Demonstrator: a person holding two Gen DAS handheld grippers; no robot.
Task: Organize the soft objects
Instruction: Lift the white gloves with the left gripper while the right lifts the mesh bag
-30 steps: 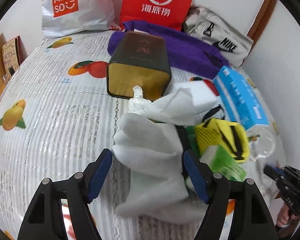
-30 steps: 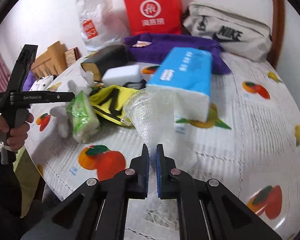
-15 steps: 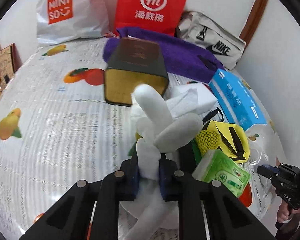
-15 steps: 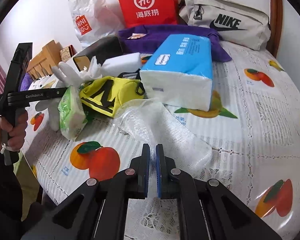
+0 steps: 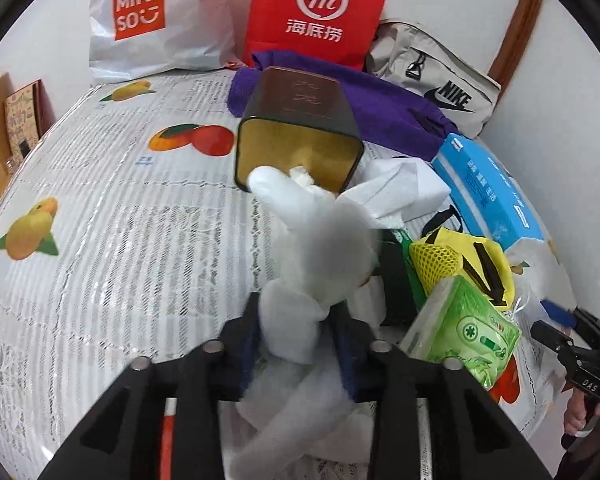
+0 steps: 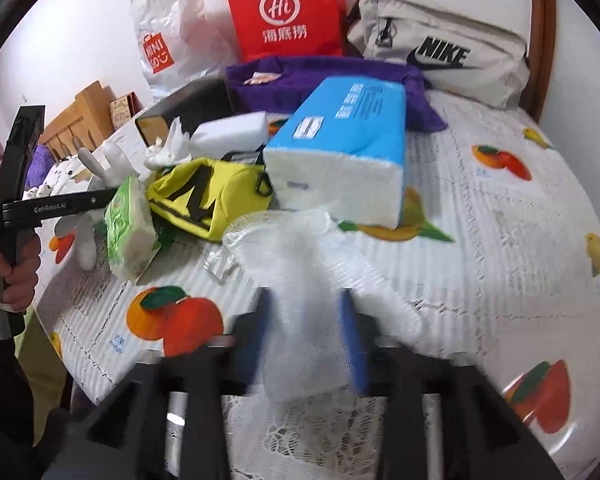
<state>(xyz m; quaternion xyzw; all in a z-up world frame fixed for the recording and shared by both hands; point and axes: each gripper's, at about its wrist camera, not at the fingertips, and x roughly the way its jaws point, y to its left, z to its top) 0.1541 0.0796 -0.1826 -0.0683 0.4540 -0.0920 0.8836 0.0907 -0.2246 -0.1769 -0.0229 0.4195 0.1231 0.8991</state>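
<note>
My left gripper (image 5: pixel 296 332) is shut on a white plush rabbit (image 5: pixel 316 248) and holds it up in front of the open dark gold tin (image 5: pixel 300 136). The rabbit also shows in the right wrist view (image 6: pixel 100 168). My right gripper (image 6: pixel 306 344) has its jaws parted around a crumpled clear plastic bag (image 6: pixel 300 264), motion-blurred. A green tissue pack (image 5: pixel 464 332), a yellow mesh pouch (image 5: pixel 460 264) and a blue tissue box (image 5: pixel 488 196) lie to the right of the rabbit.
A purple towel (image 5: pixel 380 108), red paper bag (image 5: pixel 320 12), white Miniso bag (image 5: pixel 152 20) and grey Nike bag (image 5: pixel 436 80) stand along the back wall. A white sponge block (image 6: pixel 232 134) lies by the tin. The table edge is near on the left in the right wrist view.
My left gripper shut on the rabbit and lifted it toward the tin. My right gripper's jaws went from shut to parted around the plastic bag, which collapsed flat.
</note>
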